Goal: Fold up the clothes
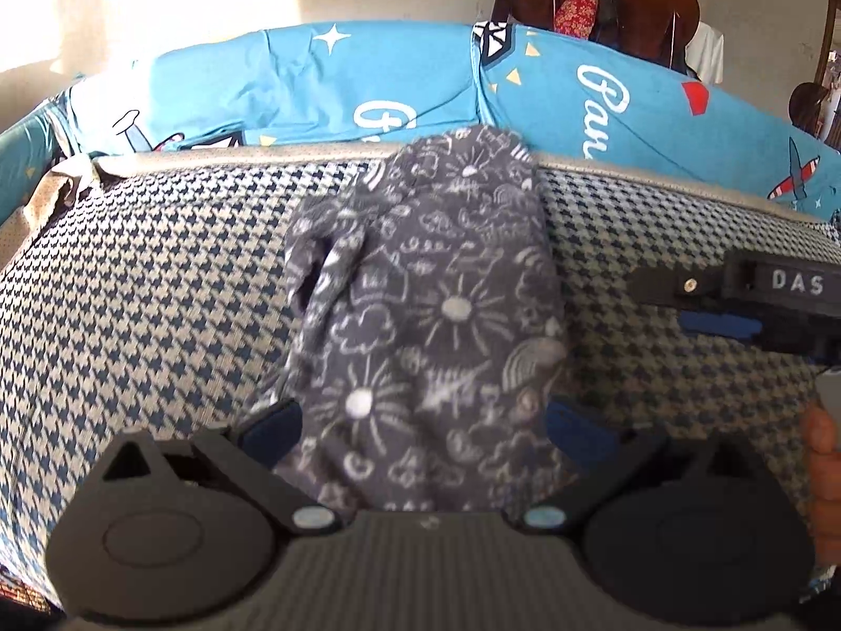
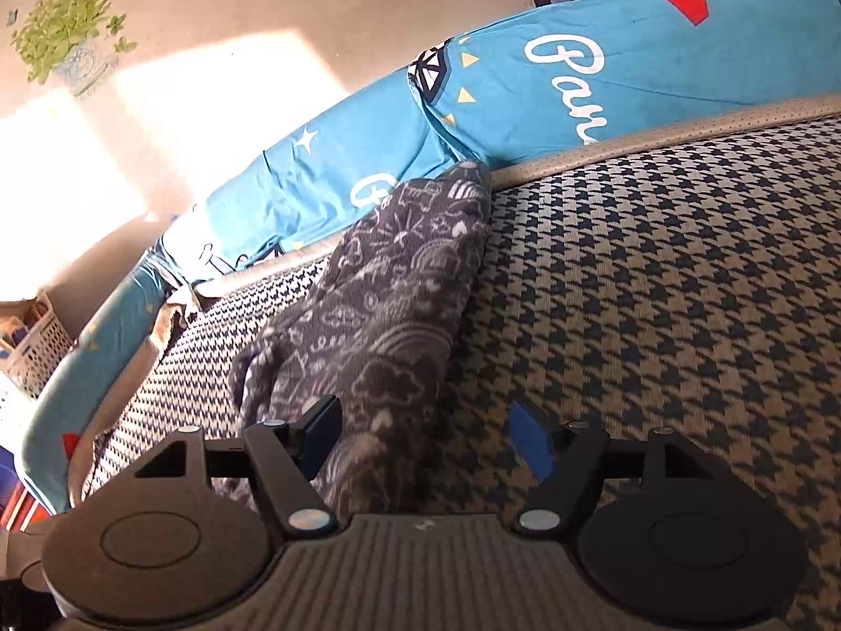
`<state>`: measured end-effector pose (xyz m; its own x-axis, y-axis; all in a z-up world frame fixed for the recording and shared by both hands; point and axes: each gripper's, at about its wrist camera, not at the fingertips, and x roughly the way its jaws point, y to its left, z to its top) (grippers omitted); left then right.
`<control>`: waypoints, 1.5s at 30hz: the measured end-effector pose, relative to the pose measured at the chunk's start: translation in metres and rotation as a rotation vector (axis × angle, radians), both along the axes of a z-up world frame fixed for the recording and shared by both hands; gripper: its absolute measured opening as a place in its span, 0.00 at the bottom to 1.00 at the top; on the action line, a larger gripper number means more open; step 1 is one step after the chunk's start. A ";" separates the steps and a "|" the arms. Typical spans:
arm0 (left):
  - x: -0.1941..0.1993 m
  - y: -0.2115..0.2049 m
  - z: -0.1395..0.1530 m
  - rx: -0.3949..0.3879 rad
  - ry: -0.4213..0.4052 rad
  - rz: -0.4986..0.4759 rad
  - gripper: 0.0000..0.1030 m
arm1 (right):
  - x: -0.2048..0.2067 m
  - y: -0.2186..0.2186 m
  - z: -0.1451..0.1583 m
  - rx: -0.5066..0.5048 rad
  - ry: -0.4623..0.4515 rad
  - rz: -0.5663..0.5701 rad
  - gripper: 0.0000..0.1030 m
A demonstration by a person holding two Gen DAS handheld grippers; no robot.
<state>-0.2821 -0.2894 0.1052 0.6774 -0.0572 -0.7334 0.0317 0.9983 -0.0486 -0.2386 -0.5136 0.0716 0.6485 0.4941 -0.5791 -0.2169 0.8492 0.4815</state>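
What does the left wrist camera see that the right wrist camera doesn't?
Only the left wrist view shows the other gripper, the right gripper, reaching in from the right edge with a hand below it. Its own jaws stand wide on either side of the cloth.

Only the right wrist view shows a green plant picture on the wall and a white basket on the floor.

Both show the dark doodle-print garment lying on the houndstooth cover, with the blue pillows behind it.

A home bedroom: houndstooth mattress, blue printed pillows, laundry basket.
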 end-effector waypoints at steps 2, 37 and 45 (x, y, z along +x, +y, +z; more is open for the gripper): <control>0.010 0.000 0.006 -0.003 -0.013 0.006 1.00 | 0.008 0.001 -0.002 0.008 0.008 -0.001 0.69; 0.202 0.040 -0.023 -0.099 -0.028 0.195 1.00 | 0.054 0.061 -0.033 0.026 0.114 0.086 0.69; 0.222 0.050 -0.047 -0.087 0.004 0.259 1.00 | 0.060 0.061 -0.036 0.026 0.124 0.073 0.70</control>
<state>-0.0600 -0.2396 0.0583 0.6746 0.0544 -0.7362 -0.2246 0.9651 -0.1345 -0.1791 -0.4524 0.0358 0.5350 0.5529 -0.6388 -0.2150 0.8203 0.5300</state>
